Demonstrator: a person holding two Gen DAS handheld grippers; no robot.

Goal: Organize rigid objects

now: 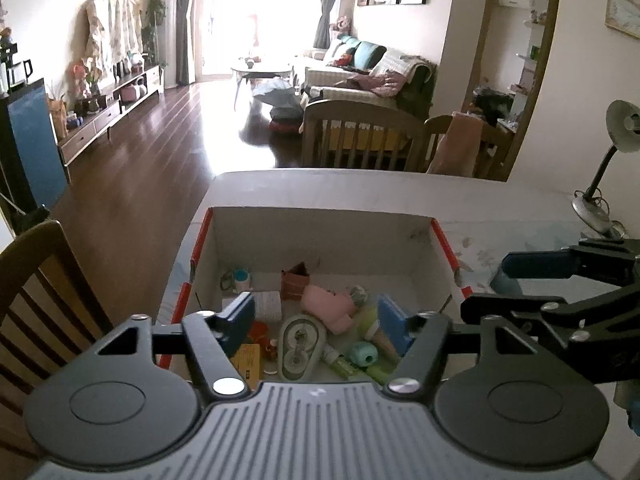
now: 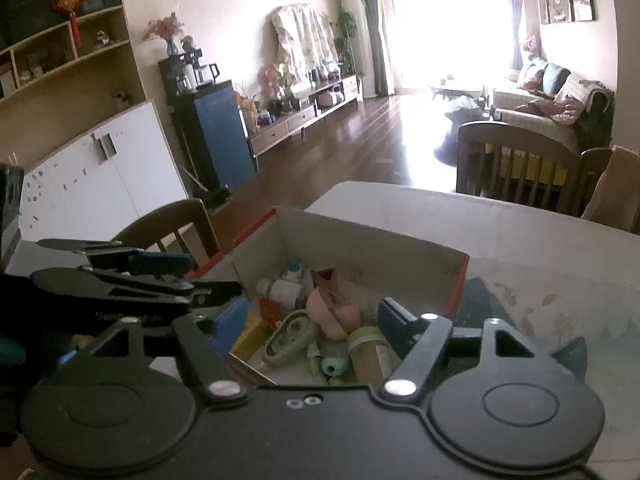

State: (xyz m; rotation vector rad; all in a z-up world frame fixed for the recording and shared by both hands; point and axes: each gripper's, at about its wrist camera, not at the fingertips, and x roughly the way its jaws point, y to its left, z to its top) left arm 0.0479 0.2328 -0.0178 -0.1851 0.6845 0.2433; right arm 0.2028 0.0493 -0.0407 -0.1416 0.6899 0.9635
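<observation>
Left wrist view: left gripper (image 1: 316, 320) hangs above the cardboard box (image 1: 320, 236) on the bench (image 1: 360, 192), fingers (image 1: 240, 320) spread wide, nothing between them. Below the gap lie one grey-green correction tape dispenser (image 1: 298, 346), one pink toy pig (image 1: 330, 306), one teal sharpener (image 1: 362, 353), one yellow packet (image 1: 250, 362), one brown toy house (image 1: 295, 282) and one white block (image 1: 267, 306). Right gripper (image 1: 516, 284) enters from the right, just beside the box's red edge.

Right wrist view: right gripper (image 2: 312, 326) also sits over the box (image 2: 372, 240), fingers (image 2: 394, 326) wide apart and empty; dispenser (image 2: 290, 338) and pig (image 2: 332, 312) lie under the gap. Left gripper (image 2: 176, 276) at left, above the box's near corner. Two wooden chairs (image 2: 516, 160) behind the bench.
</observation>
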